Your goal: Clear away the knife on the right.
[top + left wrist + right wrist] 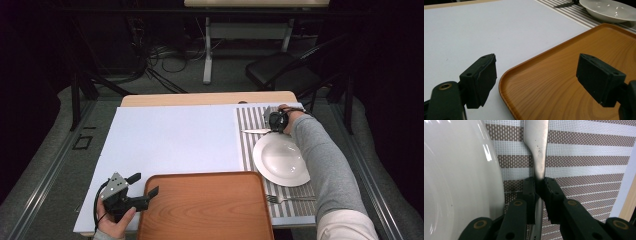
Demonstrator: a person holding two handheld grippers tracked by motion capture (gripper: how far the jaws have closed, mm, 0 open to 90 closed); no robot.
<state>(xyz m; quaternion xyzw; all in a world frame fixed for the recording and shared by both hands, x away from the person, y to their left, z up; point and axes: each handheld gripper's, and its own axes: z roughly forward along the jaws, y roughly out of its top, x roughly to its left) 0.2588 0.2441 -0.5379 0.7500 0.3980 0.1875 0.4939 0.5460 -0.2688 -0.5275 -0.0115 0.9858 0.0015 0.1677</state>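
A silver table knife [254, 131] [536, 147] lies across the striped placemat [248, 150] [586, 157], just beyond the white plate [280, 161] [456, 182]. My right gripper [274, 124] [539, 183] is shut on the knife's narrow neck, with both pads pressed against the metal. The blade points to the left in the high view. My left gripper [144, 184] [537, 67] is open with nothing between its fingers. It straddles the near left corner of the wooden tray [205, 207] [564, 75].
A fork [289, 199] rests on the placemat in front of the plate. The plate [609, 10] and the knife [564, 4] show far off in the left gripper view. A white board [170, 140] covers the table's left part. A chair [285, 70] stands beyond the table.
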